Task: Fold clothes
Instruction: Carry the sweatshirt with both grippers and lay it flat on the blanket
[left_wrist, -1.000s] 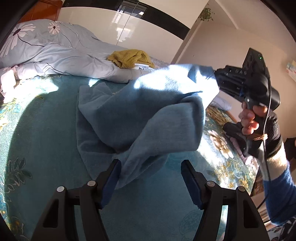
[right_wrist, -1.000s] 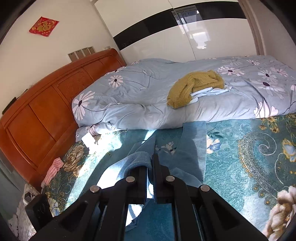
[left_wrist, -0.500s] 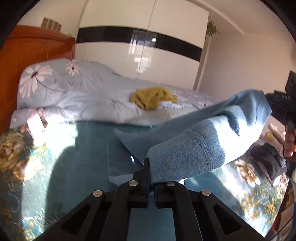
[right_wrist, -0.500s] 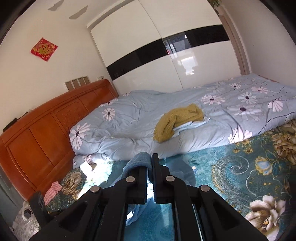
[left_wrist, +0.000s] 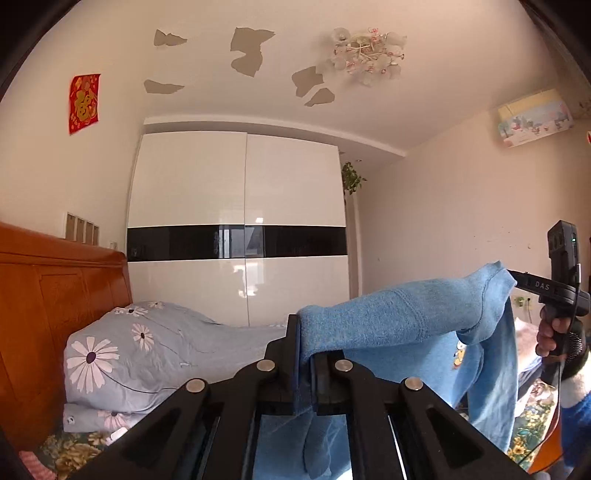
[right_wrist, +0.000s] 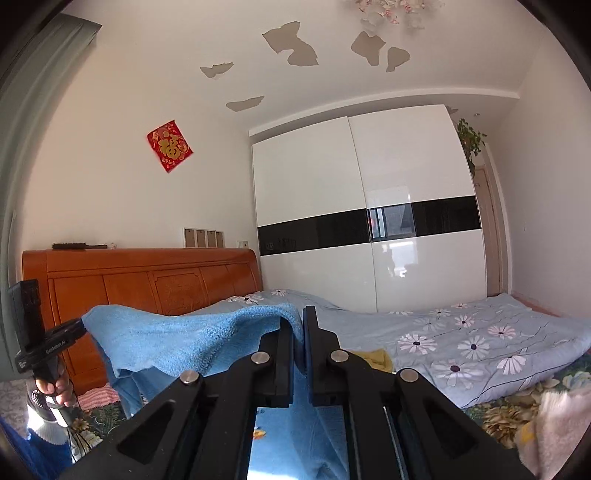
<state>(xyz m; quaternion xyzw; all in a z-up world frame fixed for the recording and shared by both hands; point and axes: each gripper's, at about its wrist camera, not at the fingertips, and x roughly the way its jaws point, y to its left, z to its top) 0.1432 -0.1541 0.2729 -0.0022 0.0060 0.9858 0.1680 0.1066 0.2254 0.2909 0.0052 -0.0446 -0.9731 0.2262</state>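
Now both tongs are clamped on the blue garment (left_wrist: 399, 317), left gripper (left_wrist: 306, 365) and right gripper (right_wrist: 298, 354) stretching it aloft above the bed (right_wrist: 480, 343); seemingly mid-spread, it next needs level lowering, edges taut.

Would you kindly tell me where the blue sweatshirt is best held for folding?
Along its top edge, as now: the left tongs pinch one end from the left, the right tongs the other from the right. The blue sweatshirt spans between them with its body hanging free below.
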